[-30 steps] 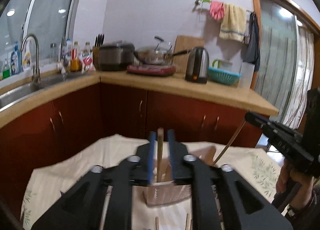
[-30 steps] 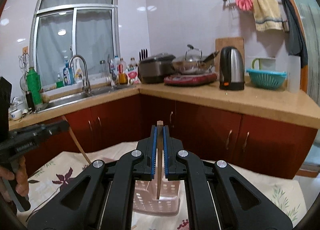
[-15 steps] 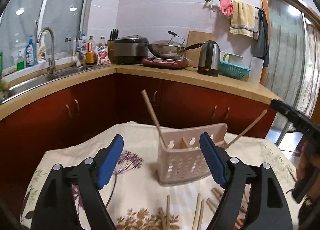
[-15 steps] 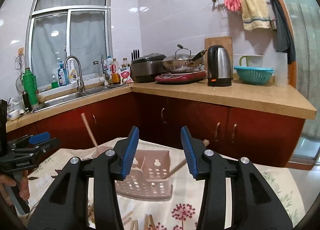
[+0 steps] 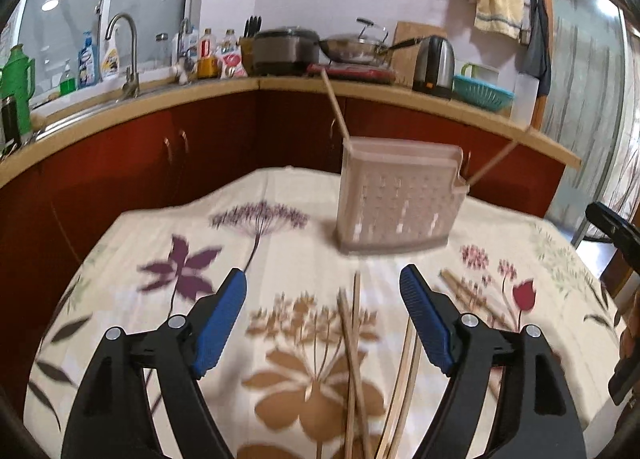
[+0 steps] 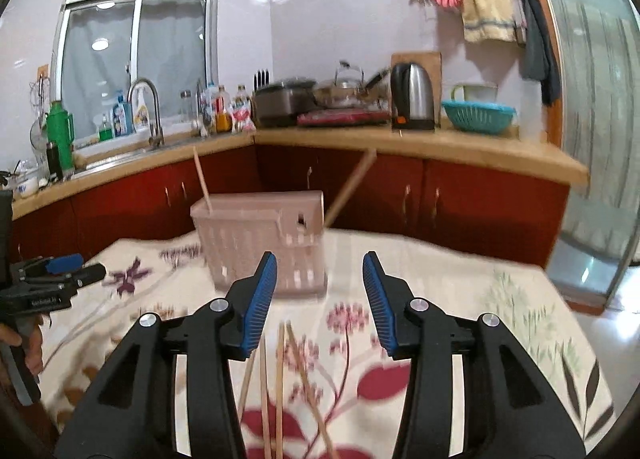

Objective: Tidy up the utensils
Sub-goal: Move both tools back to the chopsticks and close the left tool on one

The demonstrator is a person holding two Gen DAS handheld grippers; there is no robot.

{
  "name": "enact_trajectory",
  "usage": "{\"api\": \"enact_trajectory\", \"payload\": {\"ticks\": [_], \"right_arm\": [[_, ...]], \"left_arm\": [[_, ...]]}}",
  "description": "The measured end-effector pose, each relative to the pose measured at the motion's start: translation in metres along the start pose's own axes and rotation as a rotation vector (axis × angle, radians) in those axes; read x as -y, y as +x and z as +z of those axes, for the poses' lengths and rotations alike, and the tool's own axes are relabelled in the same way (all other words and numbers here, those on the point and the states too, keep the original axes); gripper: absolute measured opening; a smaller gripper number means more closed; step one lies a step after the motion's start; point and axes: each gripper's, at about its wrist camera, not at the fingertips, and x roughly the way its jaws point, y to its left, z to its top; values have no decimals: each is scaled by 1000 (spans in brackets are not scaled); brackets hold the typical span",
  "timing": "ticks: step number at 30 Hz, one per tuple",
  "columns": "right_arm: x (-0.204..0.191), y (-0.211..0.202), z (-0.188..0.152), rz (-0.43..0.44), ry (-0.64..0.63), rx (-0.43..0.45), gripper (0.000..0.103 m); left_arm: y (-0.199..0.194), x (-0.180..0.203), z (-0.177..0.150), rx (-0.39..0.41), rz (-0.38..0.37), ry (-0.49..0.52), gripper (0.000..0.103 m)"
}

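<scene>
Both tongs stand open and empty, jaws having just spread apart. The left tongs (image 5: pixel 322 287) and right tongs (image 6: pixel 320 271) hover above loose chopsticks (image 5: pixel 354 343) lying on the near part of the cloth-covered surface (image 5: pixel 280 227). The pink utensil basket (image 5: pixel 396 199) stands farther back, holding two leaning chopsticks (image 6: pixel 202 181).

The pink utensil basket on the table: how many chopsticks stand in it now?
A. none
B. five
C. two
C: in the right wrist view two chopsticks lean out of the basket, one at each end; the other chopsticks lie on the tablecloth.
</scene>
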Motion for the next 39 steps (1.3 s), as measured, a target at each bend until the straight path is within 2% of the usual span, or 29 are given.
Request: {"api": "enact_trajectory", "payload": {"ticks": [4, 11, 16, 22, 27, 30, 39], "right_arm": [[-1, -6, -34, -7, 10, -60, 43], [-6, -14, -75, 5, 26, -131, 43], [-8, -23, -83, 19, 28, -127, 43], [-10, -27, -87, 30, 24, -131, 43], [-11, -25, -87, 37, 27, -137, 43], [-12, -25, -88, 42, 28, -139, 43], [-12, -25, -87, 46, 32, -136, 43]], "left_arm": [[-5, 3, -29, -42, 18, 11, 77], [-6, 14, -75, -129, 32, 48, 64], [1, 18, -92, -169, 34, 50, 55], [10, 24, -109, -221, 23, 63, 39], [10, 26, -112, -224, 23, 72, 28], [8, 27, -112, -229, 20, 77, 24], [-9, 24, -121, -260, -20, 68, 24]]}}
